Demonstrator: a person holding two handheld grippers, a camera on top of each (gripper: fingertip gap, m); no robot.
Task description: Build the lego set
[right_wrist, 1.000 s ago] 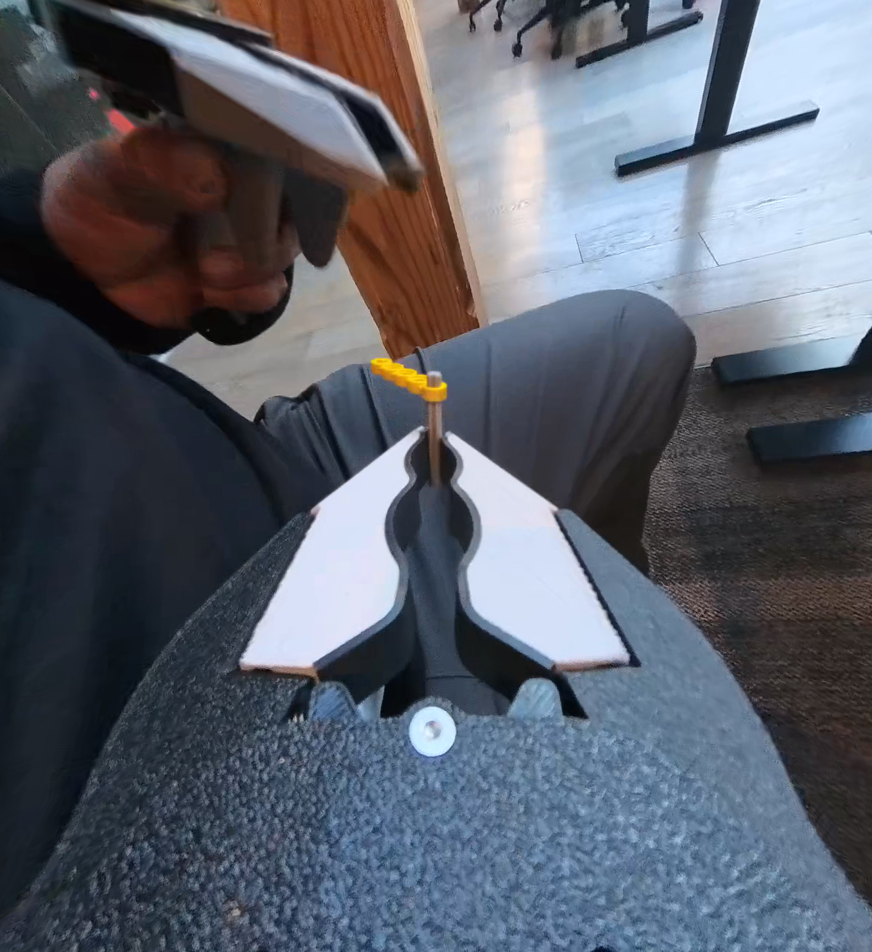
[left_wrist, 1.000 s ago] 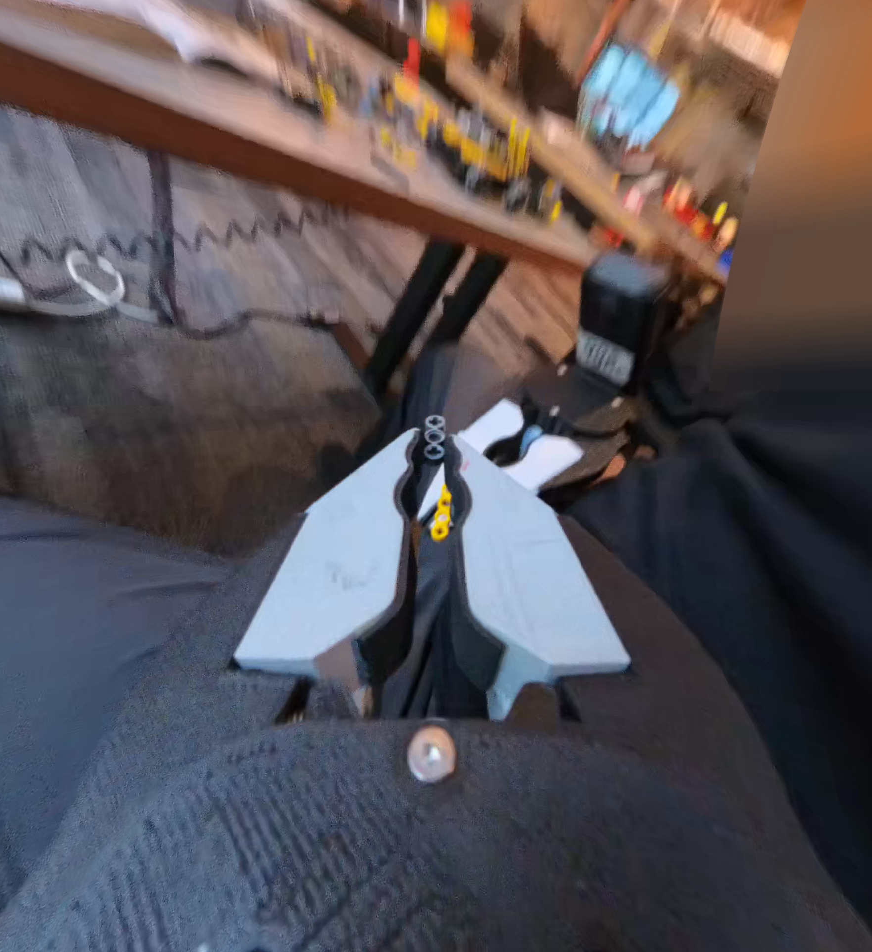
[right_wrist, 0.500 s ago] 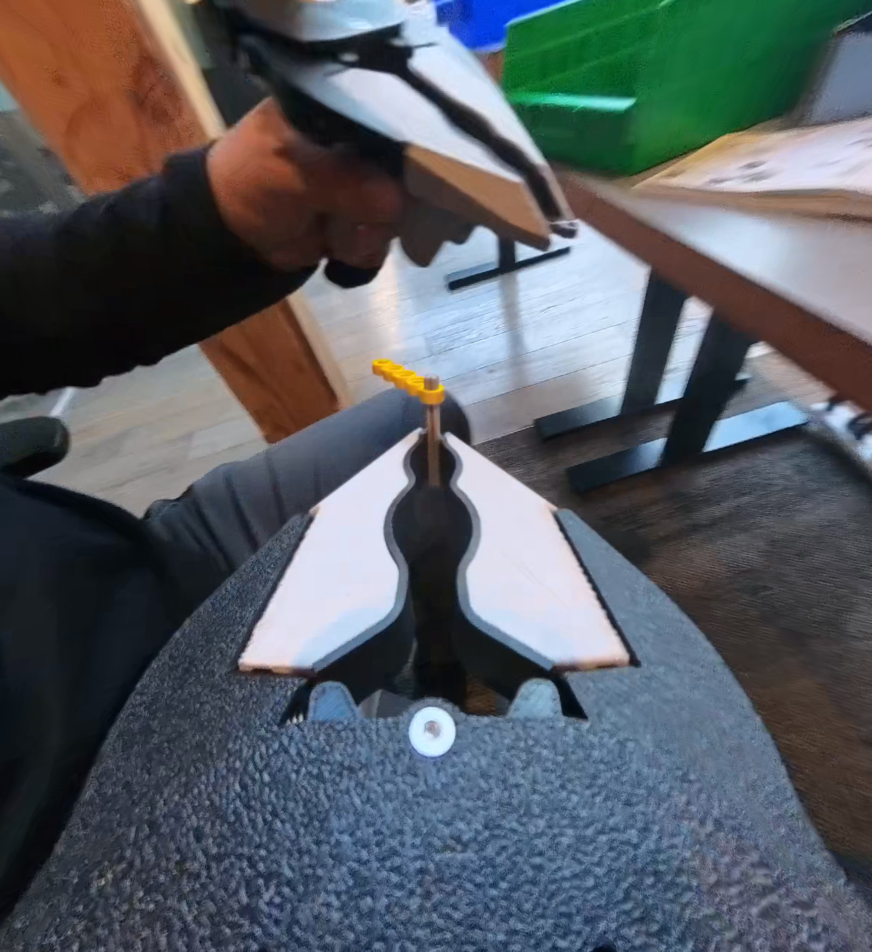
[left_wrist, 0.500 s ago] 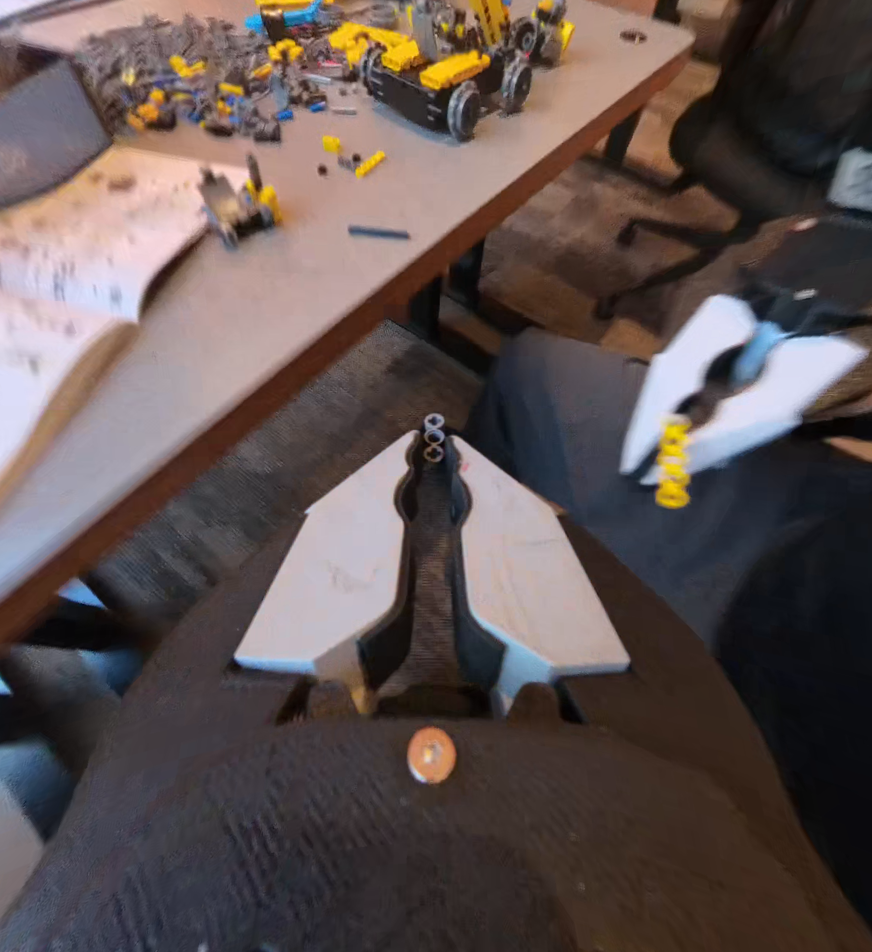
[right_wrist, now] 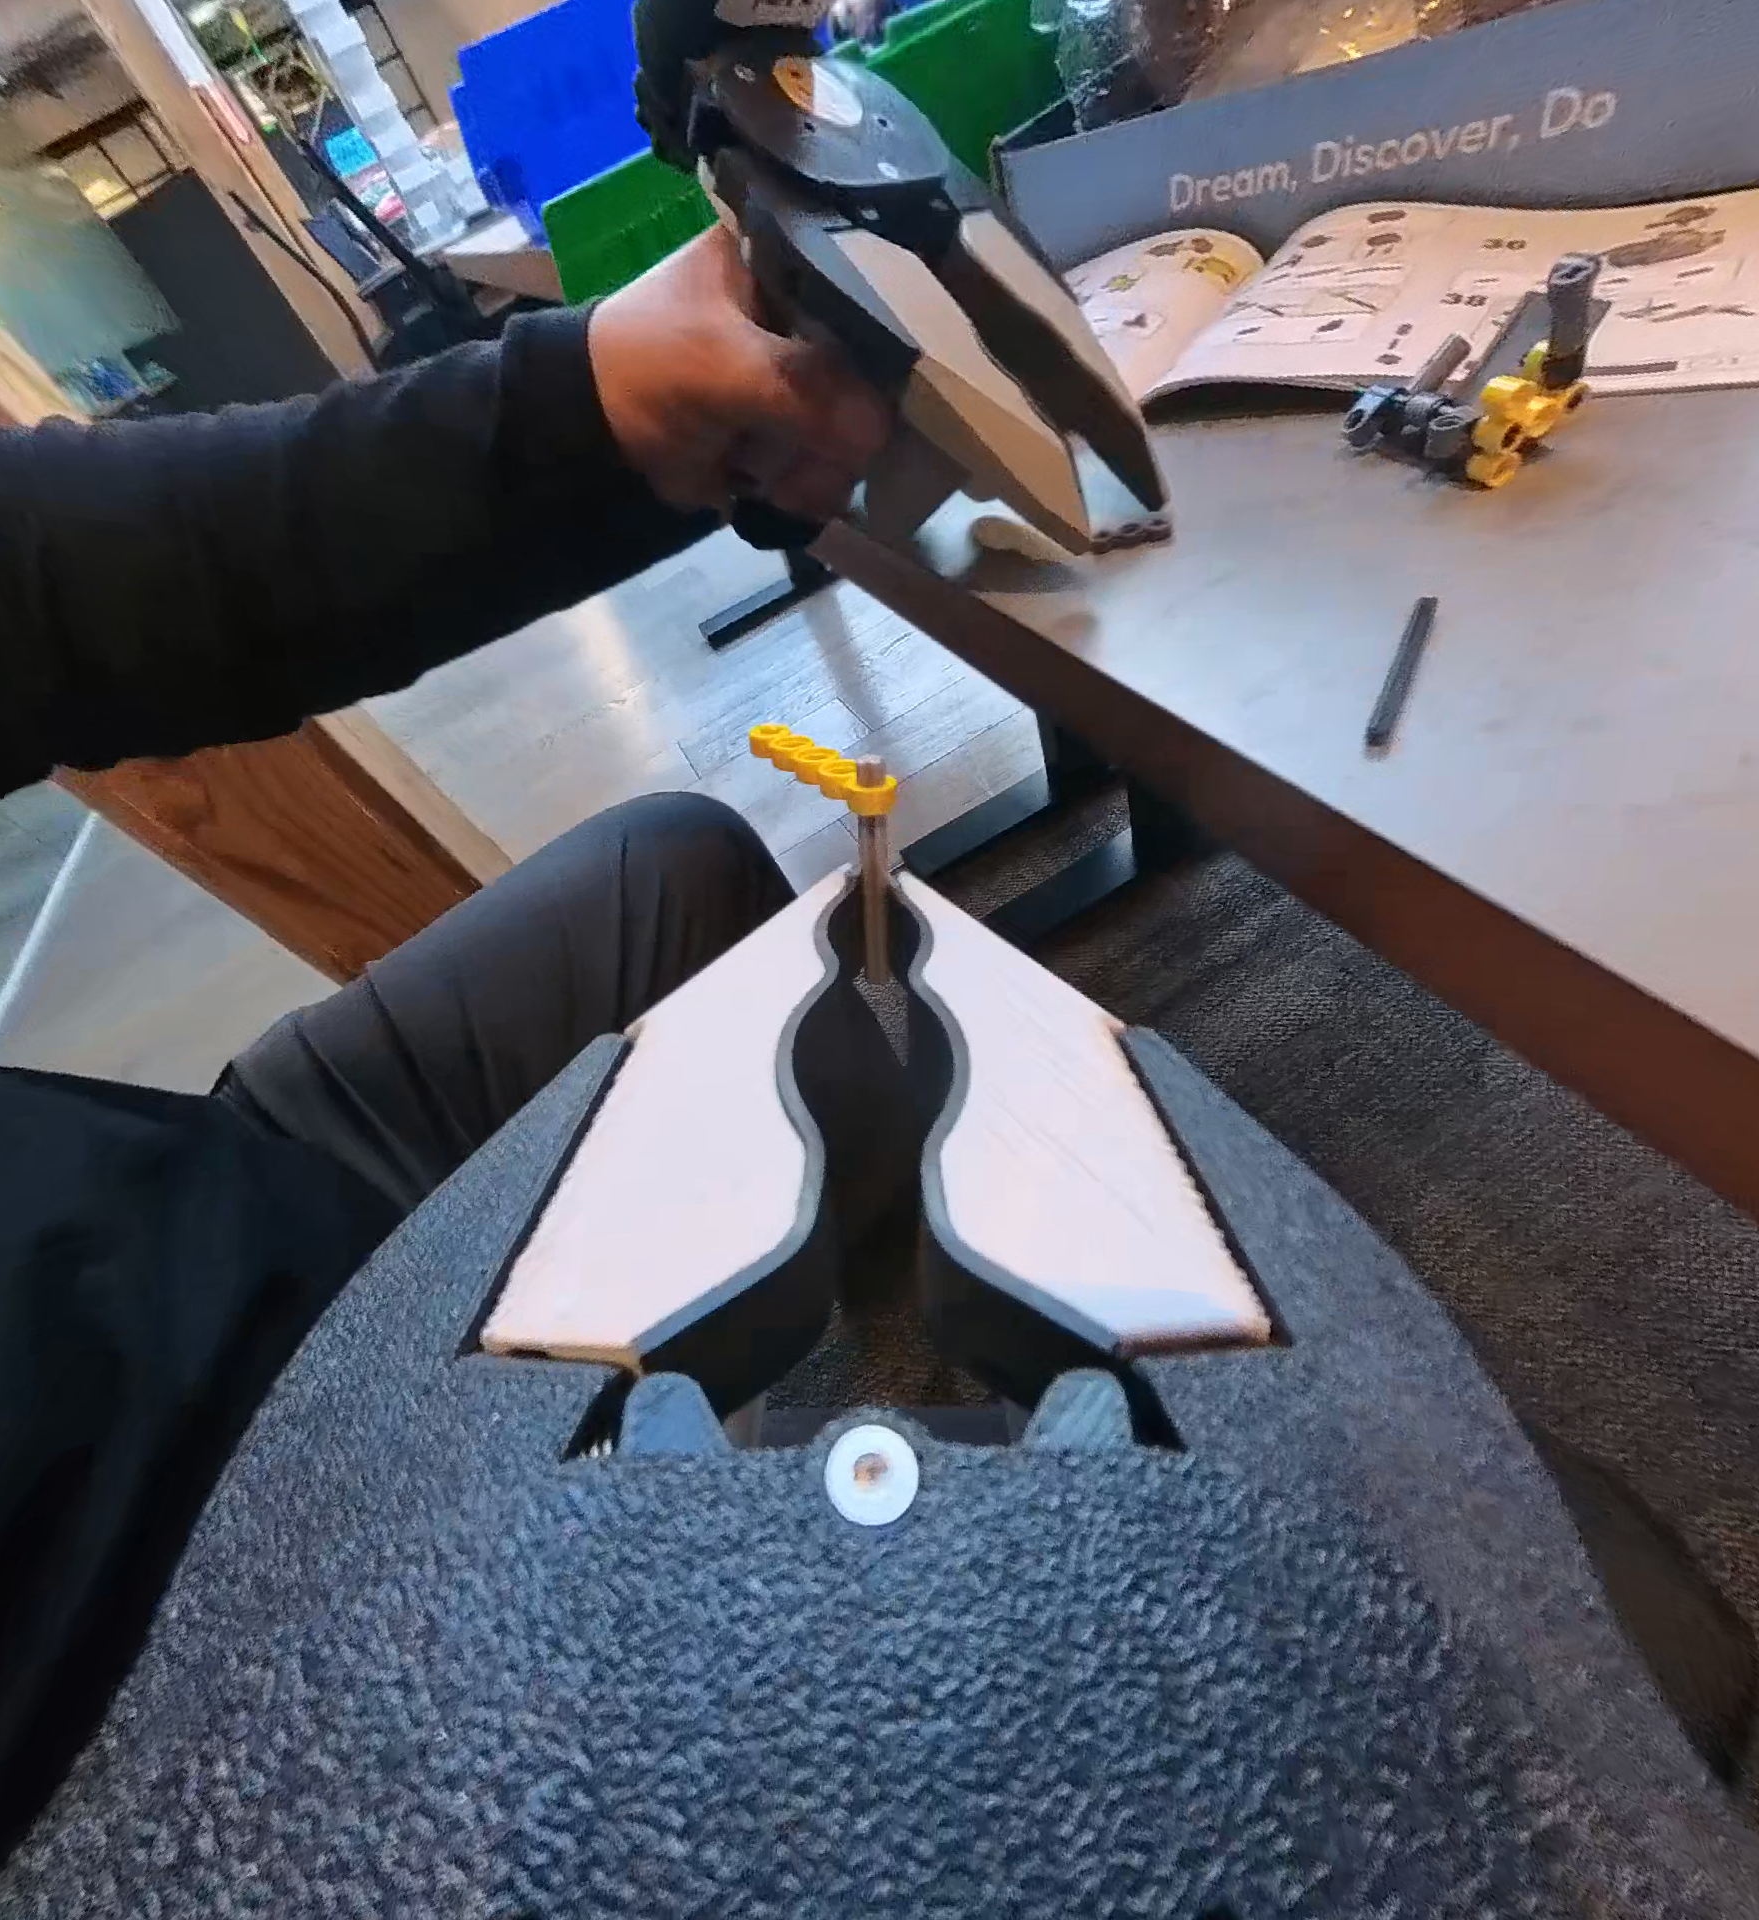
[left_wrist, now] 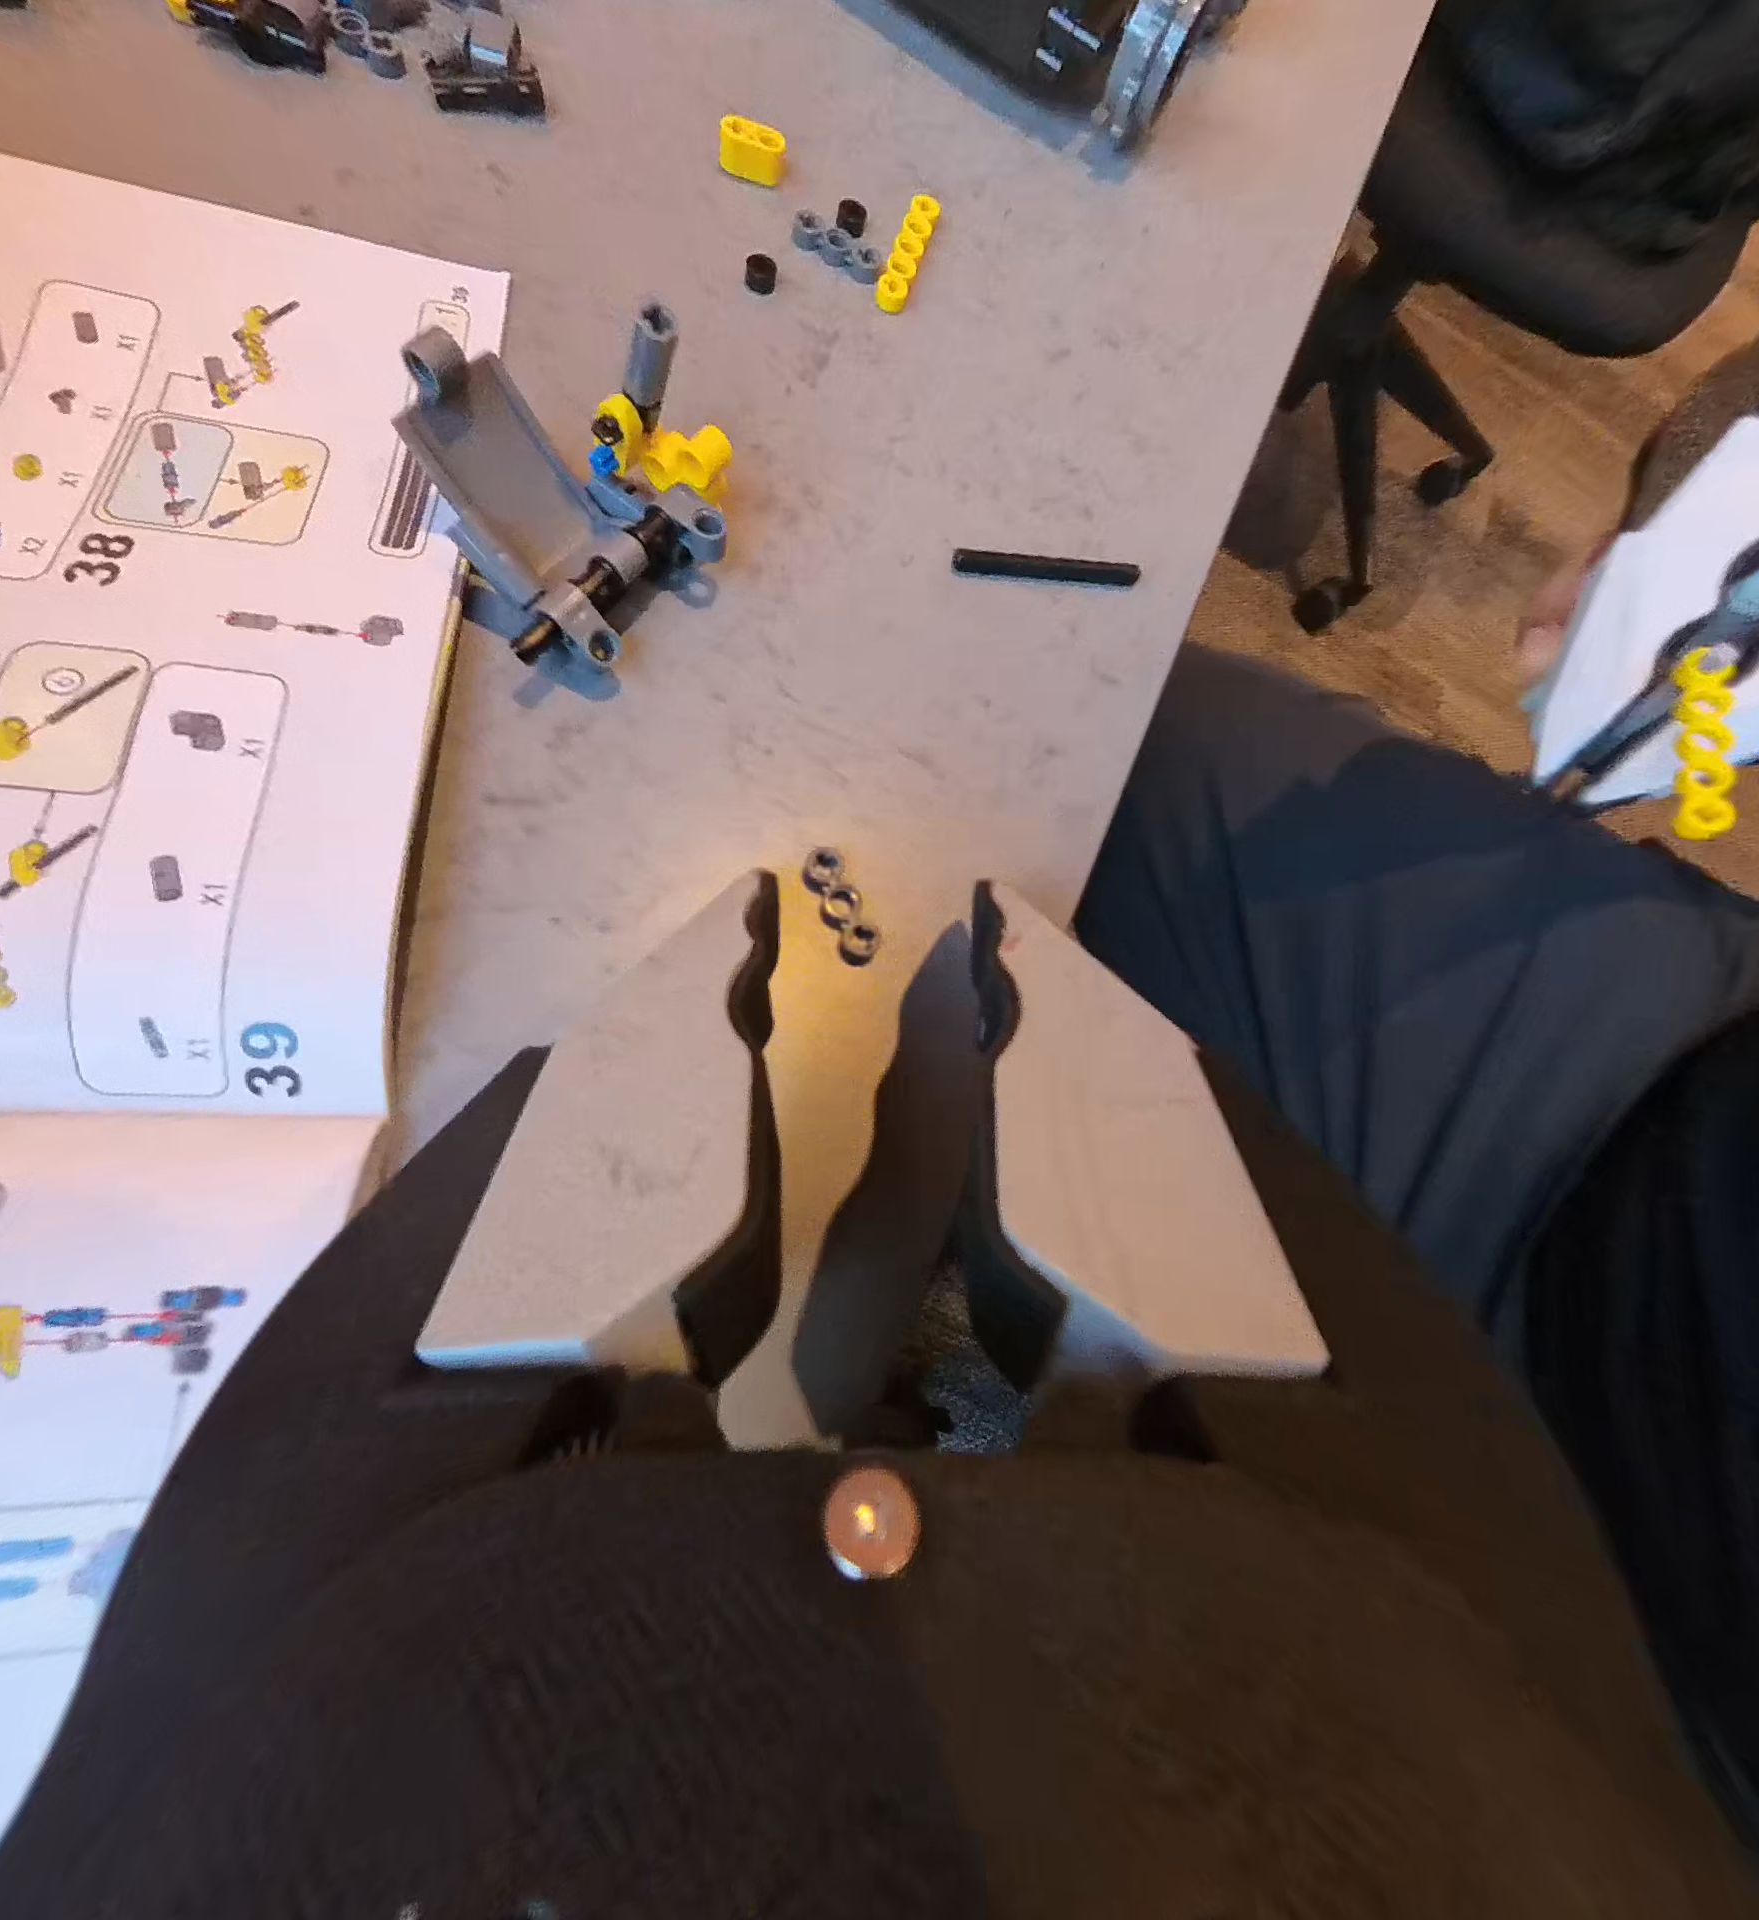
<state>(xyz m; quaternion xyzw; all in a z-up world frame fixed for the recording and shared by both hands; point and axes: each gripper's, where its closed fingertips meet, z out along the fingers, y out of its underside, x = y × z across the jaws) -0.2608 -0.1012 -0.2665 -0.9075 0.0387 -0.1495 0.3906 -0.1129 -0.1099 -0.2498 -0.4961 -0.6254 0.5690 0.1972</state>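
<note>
My left gripper (left_wrist: 875,894) is open over the near edge of the grey table (left_wrist: 958,416). A small grey three-hole beam (left_wrist: 841,906) lies on the table between its fingertips, free of both. My right gripper (right_wrist: 873,883) is shut on a thin grey axle (right_wrist: 872,904) that carries a yellow beam (right_wrist: 821,779) on its tip. It hangs above a person's lap, off the table. The left wrist view shows it too (left_wrist: 1675,675), with the yellow beam (left_wrist: 1704,753). The right wrist view shows the left gripper (right_wrist: 1135,509) held in a hand.
An open instruction booklet (left_wrist: 158,644) lies left of the left gripper. A grey and yellow sub-assembly (left_wrist: 563,509), a black axle (left_wrist: 1046,568), a loose yellow beam (left_wrist: 906,252) and small grey and black pieces (left_wrist: 833,244) lie farther out. A black chair (left_wrist: 1540,208) stands beyond the table's right edge.
My left gripper has swung over the table, opened and let go of the grey three-hole beam, which now lies on the table. My right gripper still holds the axle with the yellow beam.
</note>
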